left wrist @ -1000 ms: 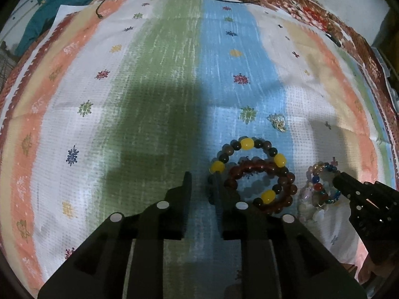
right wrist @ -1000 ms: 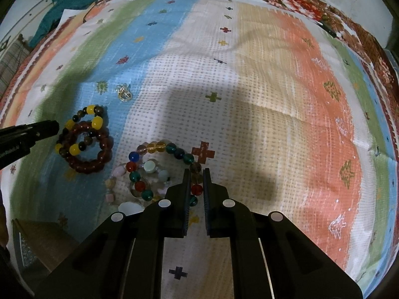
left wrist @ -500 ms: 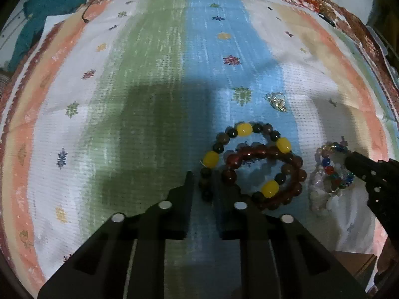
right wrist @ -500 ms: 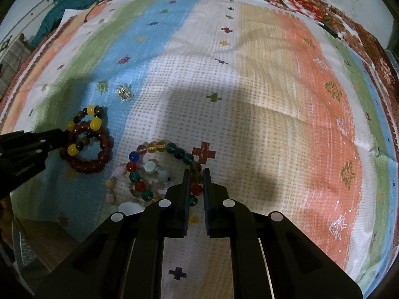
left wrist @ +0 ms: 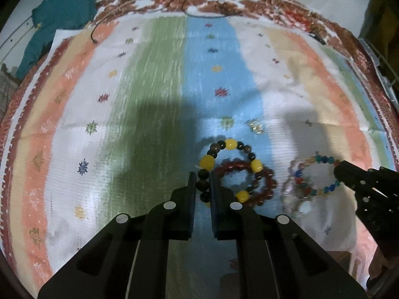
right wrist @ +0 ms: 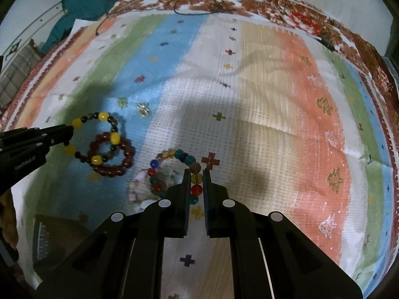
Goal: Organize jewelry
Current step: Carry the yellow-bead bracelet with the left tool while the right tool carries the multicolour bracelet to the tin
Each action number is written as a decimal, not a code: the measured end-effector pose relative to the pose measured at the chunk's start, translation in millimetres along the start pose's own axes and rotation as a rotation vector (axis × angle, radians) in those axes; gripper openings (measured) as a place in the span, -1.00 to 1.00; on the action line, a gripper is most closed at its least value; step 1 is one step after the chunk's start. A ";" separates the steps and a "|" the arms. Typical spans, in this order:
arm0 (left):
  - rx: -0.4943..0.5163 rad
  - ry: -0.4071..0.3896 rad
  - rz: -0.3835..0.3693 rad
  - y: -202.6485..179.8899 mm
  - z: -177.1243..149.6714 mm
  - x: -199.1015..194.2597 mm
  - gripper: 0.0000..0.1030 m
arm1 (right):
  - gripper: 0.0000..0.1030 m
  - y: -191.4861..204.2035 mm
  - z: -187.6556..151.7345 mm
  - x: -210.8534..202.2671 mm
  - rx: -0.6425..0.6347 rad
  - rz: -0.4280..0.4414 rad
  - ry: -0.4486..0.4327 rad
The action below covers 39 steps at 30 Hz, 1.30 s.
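My left gripper point(left wrist: 202, 186) pinches dark beads of the yellow-and-dark bracelet point(left wrist: 230, 168), which overlaps the red-brown bracelet point(left wrist: 251, 183) on the striped cloth point(left wrist: 154, 99). My right gripper point(right wrist: 195, 186) is clamped on the multicolour bracelet point(right wrist: 174, 172), above the pale bracelet point(right wrist: 142, 186). Best to lift slowly and straight, so neighbours don't snag.

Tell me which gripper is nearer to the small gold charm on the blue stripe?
Left. The left gripper sits just below the gold charm; the right gripper is farther off to its side.
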State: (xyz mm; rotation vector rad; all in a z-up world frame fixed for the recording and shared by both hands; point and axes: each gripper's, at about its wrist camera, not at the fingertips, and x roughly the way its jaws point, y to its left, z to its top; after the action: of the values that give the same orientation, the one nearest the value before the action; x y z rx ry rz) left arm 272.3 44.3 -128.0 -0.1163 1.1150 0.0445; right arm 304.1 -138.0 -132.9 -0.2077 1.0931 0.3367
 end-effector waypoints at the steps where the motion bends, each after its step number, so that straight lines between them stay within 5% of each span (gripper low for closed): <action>1: 0.003 -0.006 -0.001 -3.1 0.0 -2.6 -0.82 | -0.80 0.8 -0.1 -2.8 -0.001 0.004 -0.005; 13: 0.033 -0.107 -0.045 -26.2 1.0 -48.9 -0.82 | -0.80 8.3 -4.5 -32.6 -0.005 0.021 -0.054; 39: 0.090 -0.145 -0.047 -37.2 -24.7 -99.8 -0.82 | -0.80 24.2 -23.2 -88.5 -0.016 0.039 -0.143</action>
State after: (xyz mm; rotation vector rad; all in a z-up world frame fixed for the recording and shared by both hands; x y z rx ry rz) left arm 209.8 6.8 -46.6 -0.0579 0.9676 -0.0384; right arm 239.1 -137.6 -64.1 -0.1741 0.9542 0.3894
